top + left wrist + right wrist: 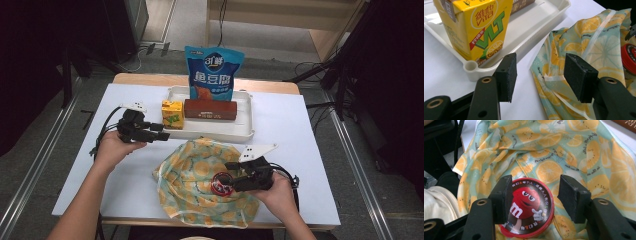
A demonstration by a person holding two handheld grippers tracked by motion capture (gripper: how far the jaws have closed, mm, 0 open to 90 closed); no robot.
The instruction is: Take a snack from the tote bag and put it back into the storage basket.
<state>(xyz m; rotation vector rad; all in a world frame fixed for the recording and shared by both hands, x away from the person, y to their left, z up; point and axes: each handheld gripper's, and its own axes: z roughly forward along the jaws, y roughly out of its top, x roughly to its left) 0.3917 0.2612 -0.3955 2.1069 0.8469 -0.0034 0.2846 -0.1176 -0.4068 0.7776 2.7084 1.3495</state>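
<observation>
Red candy tin (530, 207) lies on the citrus-print cloth (200, 170) near the tabletop's front edge, between the right gripper's (231, 176) spread jaws; centre them, then squeeze squarely.

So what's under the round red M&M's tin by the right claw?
The red M&M's tin lies on the lemon-print fabric bag, which is spread on the white table. The bag covers whatever is beneath or inside it, so that can't be seen.
</observation>
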